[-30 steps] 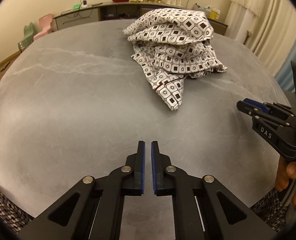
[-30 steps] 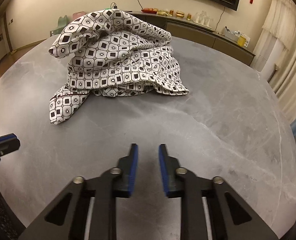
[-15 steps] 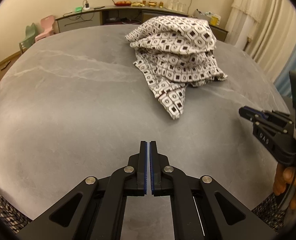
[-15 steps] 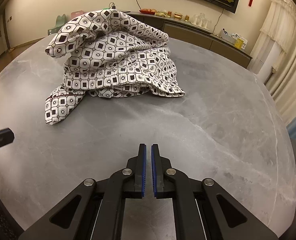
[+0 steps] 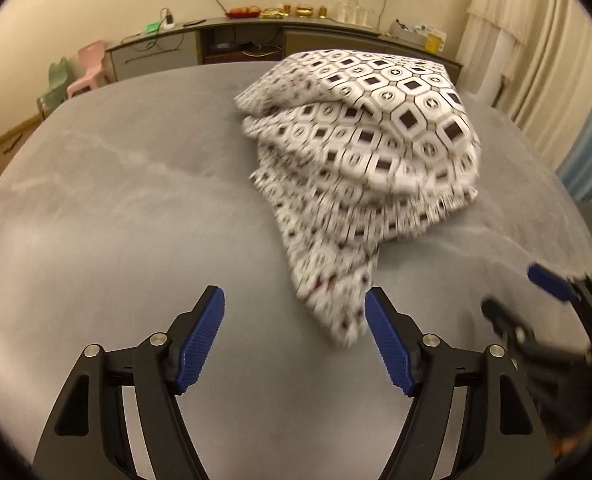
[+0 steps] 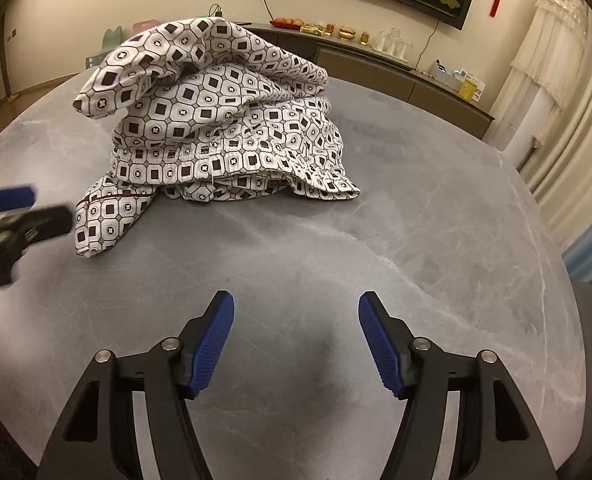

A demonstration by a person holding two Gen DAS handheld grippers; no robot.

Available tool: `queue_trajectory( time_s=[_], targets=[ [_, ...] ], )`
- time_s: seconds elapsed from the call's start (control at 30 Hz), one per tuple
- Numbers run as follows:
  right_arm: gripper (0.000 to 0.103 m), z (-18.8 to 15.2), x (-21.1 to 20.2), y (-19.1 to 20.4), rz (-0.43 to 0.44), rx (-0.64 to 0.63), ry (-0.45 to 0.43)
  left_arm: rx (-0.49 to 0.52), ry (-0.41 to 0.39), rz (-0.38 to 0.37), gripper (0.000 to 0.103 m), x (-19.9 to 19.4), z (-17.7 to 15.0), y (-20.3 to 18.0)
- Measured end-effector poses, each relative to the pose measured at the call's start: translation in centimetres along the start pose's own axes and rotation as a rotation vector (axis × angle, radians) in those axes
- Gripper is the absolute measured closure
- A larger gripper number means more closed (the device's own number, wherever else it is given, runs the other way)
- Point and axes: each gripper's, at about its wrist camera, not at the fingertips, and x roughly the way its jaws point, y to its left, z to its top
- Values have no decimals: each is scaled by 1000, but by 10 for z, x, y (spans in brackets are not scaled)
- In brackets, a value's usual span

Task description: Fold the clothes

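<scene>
A crumpled garment (image 5: 360, 152), white with a dark square-and-octagon print, lies heaped on the round grey table (image 5: 115, 220). One loose corner (image 5: 332, 312) trails toward me. My left gripper (image 5: 293, 300) is just short of that corner, jaws opening wide; the corner's tip lies near the right pad, untouched. The picture is blurred by motion. In the right wrist view the garment (image 6: 223, 120) sits further off. My right gripper (image 6: 296, 300) hangs over bare table (image 6: 416, 220), jaws opening, nothing between them. Each gripper shows in the other view: right gripper (image 5: 544, 304), left gripper (image 6: 11, 216).
A long low sideboard (image 5: 296, 36) with fruit, glasses and boxes runs along the back wall. Small pink and green chairs (image 5: 83, 72) stand at the far left. Curtains (image 6: 556, 100) hang at the right, past the table's rim.
Both grippers' jaws went from shut to wide open. The left gripper moved forward toward the garment's trailing corner, which now looms larger. The right gripper kept its place.
</scene>
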Motion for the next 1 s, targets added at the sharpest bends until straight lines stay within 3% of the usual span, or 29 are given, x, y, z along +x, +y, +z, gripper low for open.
queue_trajectory(
  time_s=[0.2,0.27,0.3,0.33,0.43,0.5,0.53,0.63,0.73,0.77,0.83,1.0],
  targets=[
    [37,3,7,-5,-1,12,13,72,26,1,30,42,37,-30],
    [37,5,9,-7,-2,16,17,98,32,-8,91,48,50,-34],
    [37,6,10,-9,1,23,19,104,33,-21,91,48,56,-33],
    [37,6,11,-11,4,30,22,91,-25,-31,93,30,65,-26],
    [37,7,9,-17,27,58,20,6,-261,-97,93,-55,78,15],
    [37,8,6,-22,44,76,10,-64,-338,-84,93,-94,70,54],
    [37,9,4,-23,52,84,6,-92,-288,-24,93,-89,64,77],
    [37,12,9,-23,90,103,19,-117,68,39,92,-15,32,129],
    [37,9,11,-13,127,88,26,-174,94,-13,85,-7,3,159],
    [37,8,10,-9,128,74,22,-199,80,-36,73,-9,-1,164],
    [37,4,6,-2,132,44,3,-233,45,-78,59,-9,-8,170],
    [36,4,2,-1,175,66,-23,-287,-11,-186,52,-2,-20,178]
  ],
)
